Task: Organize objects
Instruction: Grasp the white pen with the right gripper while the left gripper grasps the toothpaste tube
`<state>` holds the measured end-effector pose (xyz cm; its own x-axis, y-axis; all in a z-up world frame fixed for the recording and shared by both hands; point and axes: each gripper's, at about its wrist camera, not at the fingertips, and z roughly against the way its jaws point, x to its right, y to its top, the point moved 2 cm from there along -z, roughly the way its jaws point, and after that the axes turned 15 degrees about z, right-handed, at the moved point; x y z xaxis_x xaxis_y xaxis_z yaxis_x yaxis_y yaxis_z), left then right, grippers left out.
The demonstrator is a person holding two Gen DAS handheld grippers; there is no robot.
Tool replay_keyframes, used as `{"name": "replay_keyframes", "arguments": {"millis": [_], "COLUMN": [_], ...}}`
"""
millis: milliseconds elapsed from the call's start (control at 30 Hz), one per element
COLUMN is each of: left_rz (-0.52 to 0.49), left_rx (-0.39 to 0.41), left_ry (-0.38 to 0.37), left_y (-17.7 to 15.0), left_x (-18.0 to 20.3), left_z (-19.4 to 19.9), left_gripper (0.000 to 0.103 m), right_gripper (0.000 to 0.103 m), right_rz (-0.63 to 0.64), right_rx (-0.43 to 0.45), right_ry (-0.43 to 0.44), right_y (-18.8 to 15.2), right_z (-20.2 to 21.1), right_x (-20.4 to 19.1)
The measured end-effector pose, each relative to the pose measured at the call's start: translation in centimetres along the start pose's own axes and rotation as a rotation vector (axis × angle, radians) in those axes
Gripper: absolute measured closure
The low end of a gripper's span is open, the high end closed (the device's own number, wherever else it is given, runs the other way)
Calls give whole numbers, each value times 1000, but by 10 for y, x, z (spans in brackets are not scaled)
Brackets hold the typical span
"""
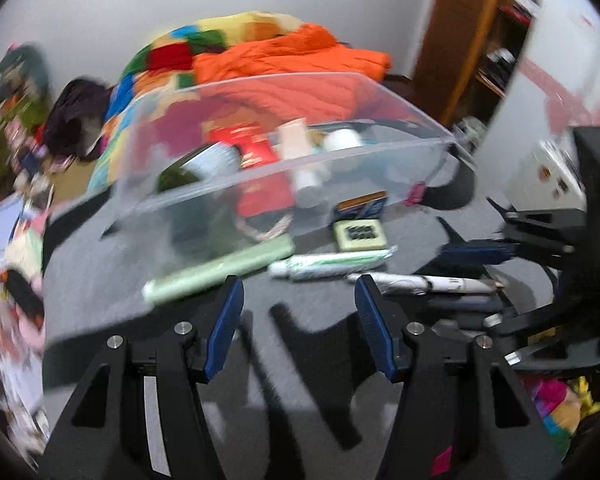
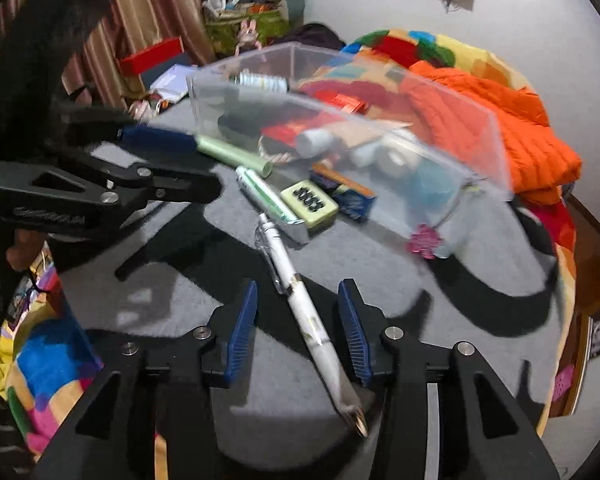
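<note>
A clear plastic bin (image 1: 284,136) (image 2: 340,120) holding several items stands at the back of a grey mat (image 1: 300,360) (image 2: 220,264). In front of it lie a pale green tube (image 1: 220,270) (image 2: 236,154), a toothpaste tube (image 1: 332,264) (image 2: 268,198), a green tin (image 1: 360,234) (image 2: 310,202), a blue box (image 1: 362,205) (image 2: 346,194) and a white pen (image 1: 424,283) (image 2: 312,320). My left gripper (image 1: 300,300) is open and empty above the mat, near the green tube. My right gripper (image 2: 298,304) is open, its fingers either side of the pen.
A pink flower clip (image 2: 422,242) lies by the bin's right end. An orange jacket (image 1: 296,64) (image 2: 500,120) and a colourful blanket (image 1: 168,52) are piled behind. Clutter sits at the left (image 1: 12,120). A wooden shelf (image 1: 480,28) stands at the right.
</note>
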<state>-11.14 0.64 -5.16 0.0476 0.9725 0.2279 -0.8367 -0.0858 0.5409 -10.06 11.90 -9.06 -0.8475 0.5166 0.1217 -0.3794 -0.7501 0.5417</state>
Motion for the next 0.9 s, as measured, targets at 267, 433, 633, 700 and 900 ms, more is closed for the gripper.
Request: {"name": "replay_keyframes", "arguments": {"millis": [267,433,633,700,900], "left_rz": [-198,-222,-190,-173,-186], "left_rx": [-78,-154,-160,-155,-158], "left_ry": [10,-22,-36,-27,-42], "left_y": [13,9,-3,-7,-28], "left_x": [32,32,30,30,40], "left_z": [-30,-47,-42,-39,-23], "left_gripper": [45,45,68,75,87], "right_gripper": [90,93,93,93,92], "right_rz": [-51,-88,-164,-170,-165], "right_rx": [7,-11,-5,2,0], "right_ry": [-6,-53,-68,-60,-74], "right_y": [-28,-52,-60,-58,-50], "right_z": [15,31,37,36,24], "right_x": [6,14,34,34,28]}}
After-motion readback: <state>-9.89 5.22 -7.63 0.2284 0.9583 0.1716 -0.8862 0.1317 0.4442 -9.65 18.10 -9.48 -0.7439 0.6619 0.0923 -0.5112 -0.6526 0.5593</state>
